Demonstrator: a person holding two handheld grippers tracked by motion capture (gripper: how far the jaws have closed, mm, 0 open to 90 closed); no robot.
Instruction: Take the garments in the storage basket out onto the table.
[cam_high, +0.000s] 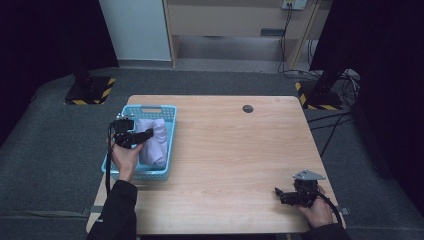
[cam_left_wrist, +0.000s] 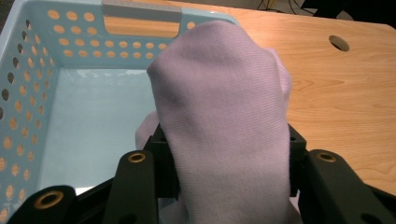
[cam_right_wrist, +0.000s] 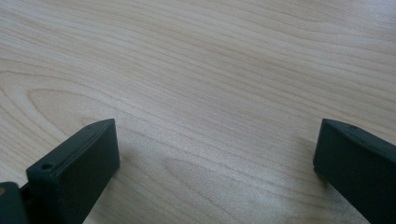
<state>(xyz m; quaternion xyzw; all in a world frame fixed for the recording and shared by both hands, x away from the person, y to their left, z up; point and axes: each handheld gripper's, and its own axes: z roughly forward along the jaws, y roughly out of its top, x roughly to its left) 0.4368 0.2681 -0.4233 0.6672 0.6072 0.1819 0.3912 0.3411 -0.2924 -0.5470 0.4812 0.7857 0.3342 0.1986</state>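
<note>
High view: left gripper (cam_high: 145, 135) over the blue basket (cam_high: 170, 112) at table's (cam_high: 240, 150) left side, clamped on pale lilac cloth (cam_high: 155, 142) that sits in the basket. Right gripper (cam_high: 278, 194) low at near right corner, well apart from basket.
Left gripper view: jaws pinched on the cloth (cam_left_wrist: 219, 116), bunched up above basket floor (cam_left_wrist: 93, 121).
Right gripper view: jaws spread wide, bare wood (cam_right_wrist: 210, 93) between.

Both grippers matte black – left gripper (cam_high: 134, 137) with brass-ringed screw holes and trailing black cable; right gripper (cam_high: 289, 195) topped by grey triangular plate. Black sleeves.
</note>
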